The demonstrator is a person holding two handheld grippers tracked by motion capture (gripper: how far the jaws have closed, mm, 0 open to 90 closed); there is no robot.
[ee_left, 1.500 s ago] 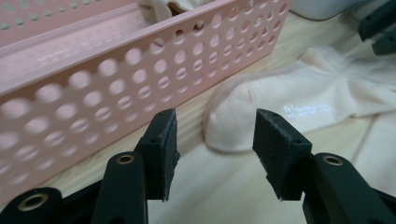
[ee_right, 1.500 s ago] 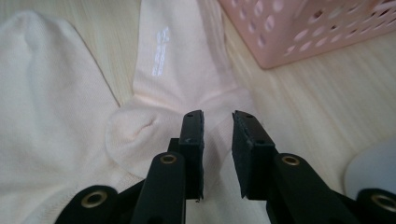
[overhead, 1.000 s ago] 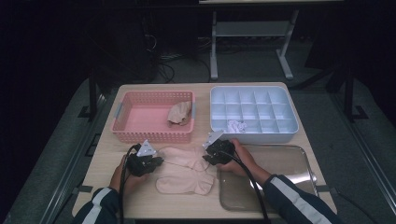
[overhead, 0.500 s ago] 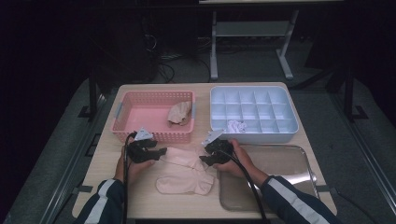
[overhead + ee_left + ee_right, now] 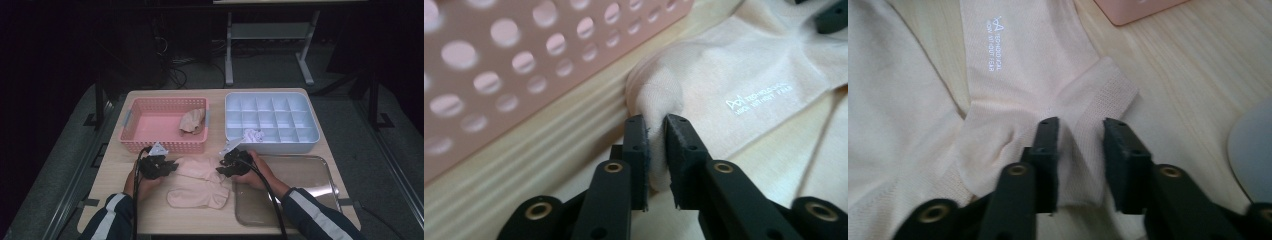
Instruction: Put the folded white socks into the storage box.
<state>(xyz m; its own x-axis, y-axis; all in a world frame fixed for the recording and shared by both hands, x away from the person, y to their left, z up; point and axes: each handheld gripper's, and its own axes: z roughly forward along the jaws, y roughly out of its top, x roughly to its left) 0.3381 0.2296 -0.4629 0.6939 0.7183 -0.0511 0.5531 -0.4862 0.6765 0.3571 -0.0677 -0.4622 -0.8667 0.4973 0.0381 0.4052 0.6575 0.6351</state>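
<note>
Since the earlier frames the left gripper (image 5: 655, 125) had closed, pinching the toe of the upper cream knitted sock (image 5: 744, 75) lying just before the pink perforated plastic basket (image 5: 150, 145). The right gripper (image 5: 1080, 130) had been narrowing, its jaws straddling the ribbed cuff, pads apparently pressing it. So thin a pinch might slip under pulling. The basket wall crowded the left; open wood lay rightward.

Pink basket (image 5: 165, 125) with crumpled cloth (image 5: 192, 121); divided blue tray (image 5: 270, 120); metal tray (image 5: 300, 190).
</note>
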